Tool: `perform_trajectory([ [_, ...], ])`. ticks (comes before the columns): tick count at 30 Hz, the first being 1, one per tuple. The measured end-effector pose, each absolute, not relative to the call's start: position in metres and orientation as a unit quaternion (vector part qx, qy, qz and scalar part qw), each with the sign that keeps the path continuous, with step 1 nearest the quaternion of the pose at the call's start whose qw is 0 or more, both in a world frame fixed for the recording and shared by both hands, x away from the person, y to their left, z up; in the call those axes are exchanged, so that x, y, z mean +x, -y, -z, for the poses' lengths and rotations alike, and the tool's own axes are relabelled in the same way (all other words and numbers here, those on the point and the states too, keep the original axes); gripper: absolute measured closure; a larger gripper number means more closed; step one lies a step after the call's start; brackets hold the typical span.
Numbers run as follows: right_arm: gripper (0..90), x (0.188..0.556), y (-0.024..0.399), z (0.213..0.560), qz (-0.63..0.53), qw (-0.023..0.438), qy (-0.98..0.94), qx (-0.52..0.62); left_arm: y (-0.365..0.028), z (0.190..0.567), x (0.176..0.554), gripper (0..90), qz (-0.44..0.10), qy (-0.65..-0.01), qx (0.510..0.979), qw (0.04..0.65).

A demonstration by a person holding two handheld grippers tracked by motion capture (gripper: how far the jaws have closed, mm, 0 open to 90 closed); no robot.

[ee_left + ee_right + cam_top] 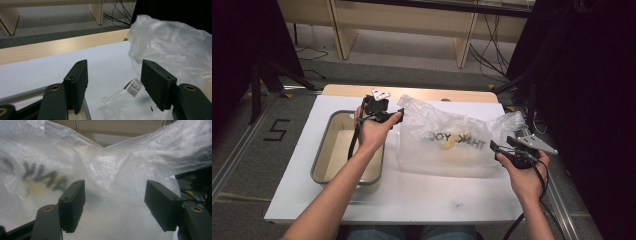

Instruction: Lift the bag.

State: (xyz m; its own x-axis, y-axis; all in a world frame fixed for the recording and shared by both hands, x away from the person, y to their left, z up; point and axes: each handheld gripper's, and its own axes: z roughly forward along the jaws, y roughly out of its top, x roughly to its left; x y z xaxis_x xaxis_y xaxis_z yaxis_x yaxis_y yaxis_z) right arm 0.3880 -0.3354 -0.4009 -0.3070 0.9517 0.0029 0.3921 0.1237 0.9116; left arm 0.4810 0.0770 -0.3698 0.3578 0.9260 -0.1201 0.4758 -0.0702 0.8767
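One clear plastic bag [444,142] with dark lettering lies at the centre of the white worktop [412,192], slumped and crumpled, something yellowish showing faintly through it, and a grey tray [323,155] sits just left of it. At the bag's upper left corner the left tool [384,114] stands with its jaws apart and nothing pinched between them; in the left gripper view the film [172,50] lies to the right of the gap. At the right of the high view the right tool [507,150] also has its jaws apart, with bag film [112,182] bulging into the gap but not clamped. My judgement: to handle the bag well, each tool should take a bunched fold near the rim, not a single taut layer, and close fully before any pull, lest the slippery film tear or slide free.
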Motion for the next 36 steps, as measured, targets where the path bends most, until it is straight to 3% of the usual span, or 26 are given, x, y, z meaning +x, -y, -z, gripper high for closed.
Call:
perform_trajectory([
  [15,35.7,0.416,0.321,0.411,-0.413,0.312,-0.685,0.513,-0.093,0.354,0.462,25.0,-0.249,-0.474,0.694,0.482],
  [36,32.6,0.400,0.341,0.402,-0.439,0.306,-0.672,0.511,-0.102,0.363,0.423,23.7,-0.233,-0.435,0.734,0.467],
])
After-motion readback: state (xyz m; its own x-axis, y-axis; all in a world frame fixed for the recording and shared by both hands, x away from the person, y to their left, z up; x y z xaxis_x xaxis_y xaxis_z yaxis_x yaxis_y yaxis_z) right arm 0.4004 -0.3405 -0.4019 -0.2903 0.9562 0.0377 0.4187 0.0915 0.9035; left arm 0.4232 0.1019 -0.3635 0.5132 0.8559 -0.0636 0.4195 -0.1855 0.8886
